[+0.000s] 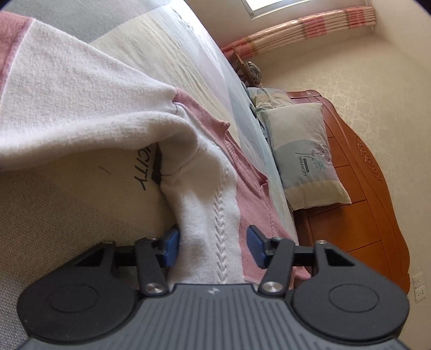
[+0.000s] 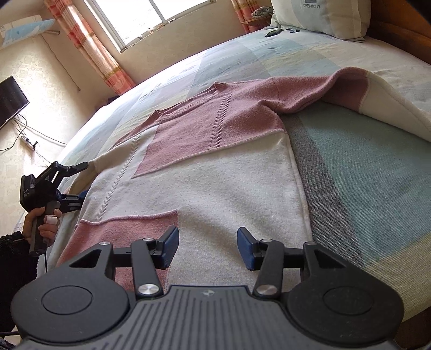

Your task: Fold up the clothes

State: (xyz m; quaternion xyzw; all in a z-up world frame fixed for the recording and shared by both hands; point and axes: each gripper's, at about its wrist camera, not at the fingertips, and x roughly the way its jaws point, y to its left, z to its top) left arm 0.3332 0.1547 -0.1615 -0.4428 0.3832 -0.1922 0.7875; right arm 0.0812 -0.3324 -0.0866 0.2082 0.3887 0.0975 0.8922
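Note:
A pink and white knit sweater (image 2: 215, 167) lies spread flat on the bed (image 2: 363, 175), one sleeve stretched to the right. In the left wrist view a raised fold of the sweater (image 1: 210, 215) runs between the pads of my left gripper (image 1: 214, 245); the jaws stand apart and the right pad does not press the cloth. From the right wrist view the left gripper (image 2: 84, 180) sits at the sweater's left edge, held by a person's hand (image 2: 43, 226). My right gripper (image 2: 207, 246) hovers open over the sweater's near hem, nothing between its fingers.
A pillow (image 1: 304, 153) leans on the wooden headboard (image 1: 363, 202) at the bed's far end. A window (image 2: 140, 18) with striped curtains (image 2: 94, 45) and a wall television (image 2: 10, 99) stand beyond the bed. The bed's near edge runs just below both grippers.

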